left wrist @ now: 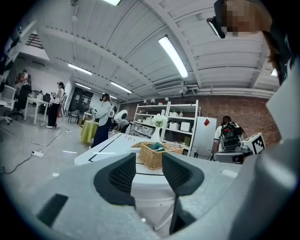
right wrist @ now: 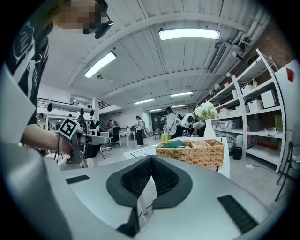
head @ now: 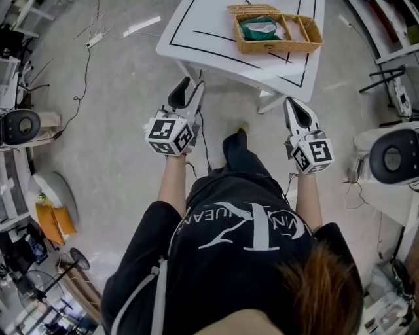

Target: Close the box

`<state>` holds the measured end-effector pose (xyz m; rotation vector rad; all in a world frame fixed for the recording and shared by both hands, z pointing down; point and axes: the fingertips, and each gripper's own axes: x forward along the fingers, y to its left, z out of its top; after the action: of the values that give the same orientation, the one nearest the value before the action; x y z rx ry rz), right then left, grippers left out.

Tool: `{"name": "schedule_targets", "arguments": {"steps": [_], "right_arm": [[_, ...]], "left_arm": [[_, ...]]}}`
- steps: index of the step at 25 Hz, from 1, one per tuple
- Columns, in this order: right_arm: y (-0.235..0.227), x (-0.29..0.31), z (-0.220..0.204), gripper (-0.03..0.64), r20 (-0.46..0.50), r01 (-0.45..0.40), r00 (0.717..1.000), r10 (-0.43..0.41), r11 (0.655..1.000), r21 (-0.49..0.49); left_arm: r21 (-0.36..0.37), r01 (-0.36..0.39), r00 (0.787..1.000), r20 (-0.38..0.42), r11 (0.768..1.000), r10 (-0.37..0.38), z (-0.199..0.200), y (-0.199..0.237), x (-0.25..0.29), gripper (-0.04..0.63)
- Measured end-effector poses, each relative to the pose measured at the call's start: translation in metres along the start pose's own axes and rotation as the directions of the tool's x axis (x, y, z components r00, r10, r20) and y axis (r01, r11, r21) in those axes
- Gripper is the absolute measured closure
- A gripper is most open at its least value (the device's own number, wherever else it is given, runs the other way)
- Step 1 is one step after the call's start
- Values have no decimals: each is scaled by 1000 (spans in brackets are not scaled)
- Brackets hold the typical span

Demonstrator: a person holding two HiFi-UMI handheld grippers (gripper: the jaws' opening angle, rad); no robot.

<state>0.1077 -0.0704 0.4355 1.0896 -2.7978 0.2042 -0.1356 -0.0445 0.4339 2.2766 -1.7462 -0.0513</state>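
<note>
A wicker box (head: pixel 288 38) with inner compartments stands on the white table (head: pixel 196 33) ahead of me. Its lid (head: pixel 252 9) is swung back at the far left end, and a teal item (head: pixel 257 27) lies inside. Both grippers hover over the floor short of the table, well apart from the box. My left gripper (head: pixel 190 88) is open with nothing between its jaws; in the left gripper view the wicker box (left wrist: pixel 152 157) shows through the gap of the left gripper (left wrist: pixel 149 164). My right gripper (head: pixel 292 105) is shut and empty; in its own view the right gripper (right wrist: pixel 150 159) points toward the wicker box (right wrist: pixel 192 152).
Cables and a power strip (head: pixel 95 39) lie on the floor to the left. Round white machines stand at the left (head: pixel 19 124) and right (head: pixel 393 154). Shelving (left wrist: pixel 171 124) stands behind the table, and people (left wrist: pixel 103 117) stand in the background.
</note>
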Motion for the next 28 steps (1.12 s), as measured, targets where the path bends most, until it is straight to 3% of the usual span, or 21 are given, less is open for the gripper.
{"name": "schedule_targets", "arguments": {"steps": [6, 17, 24, 28], "right_arm": [[-26, 43, 7, 618, 8, -18, 1000, 18, 1000, 2], [-61, 99, 14, 618, -23, -21, 1000, 20, 1000, -9], [-89, 121, 22, 618, -12, 11, 1000, -11, 999, -32], [-101, 130, 31, 618, -9, 22, 1000, -23, 999, -49]], "left_arm": [[-9, 13, 1000, -3, 1000, -13, 15, 21, 49, 425], [-100, 57, 997, -41, 993, -61, 27, 44, 126, 425], [-91, 62, 996, -63, 994, -68, 32, 53, 170, 423], [-173, 67, 997, -37, 983, -75, 36, 59, 187, 423]]}}
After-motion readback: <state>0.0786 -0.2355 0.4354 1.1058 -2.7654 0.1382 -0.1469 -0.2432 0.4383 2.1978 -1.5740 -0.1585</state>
